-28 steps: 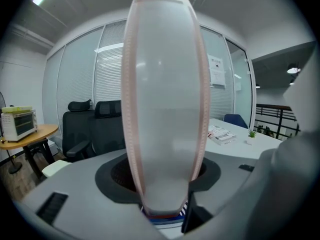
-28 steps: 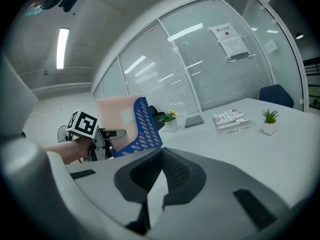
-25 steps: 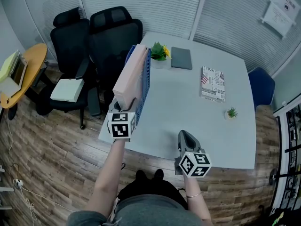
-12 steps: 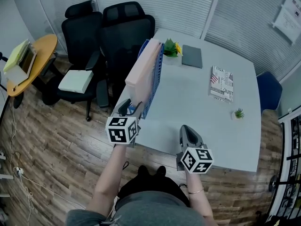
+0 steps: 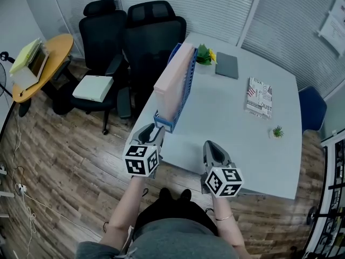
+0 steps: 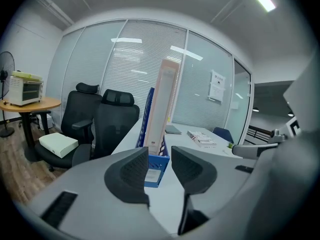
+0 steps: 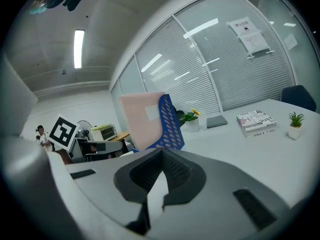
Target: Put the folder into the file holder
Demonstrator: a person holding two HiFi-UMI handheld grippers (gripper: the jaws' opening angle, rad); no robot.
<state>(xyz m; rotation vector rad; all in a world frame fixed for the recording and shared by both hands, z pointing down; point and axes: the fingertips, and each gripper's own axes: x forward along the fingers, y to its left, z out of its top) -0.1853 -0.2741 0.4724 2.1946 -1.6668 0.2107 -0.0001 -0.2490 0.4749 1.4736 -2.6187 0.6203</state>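
A pink folder [image 5: 171, 82] stands upright in the blue file holder [image 5: 186, 79] along the table's left edge. My left gripper [image 5: 151, 136] hangs just short of the holder's near end, apart from it. Its jaws are closing with a gap still between them and nothing in it. The left gripper view looks past the gripper [image 6: 160, 166] at the folder [image 6: 164, 101] and the holder [image 6: 154, 169]. My right gripper [image 5: 211, 149] floats over the table's near edge, shut and empty. In the right gripper view its pads meet at the gripper [image 7: 161, 173], with the folder [image 7: 141, 118] and the holder [image 7: 170, 123] behind.
On the grey table [image 5: 226, 123] lie a potted plant [image 5: 204, 53], a grey notebook [image 5: 226, 65], a printed book [image 5: 259, 89] and a tiny plant [image 5: 277, 131]. Two black chairs [image 5: 145, 34] stand left of it, one bearing a white box [image 5: 92, 87]. A round yellow table [image 5: 43, 63] stands far left.
My left gripper has drawn back from the folder's near end toward me, and the folder stays standing in the holder. The right gripper has hardly moved.
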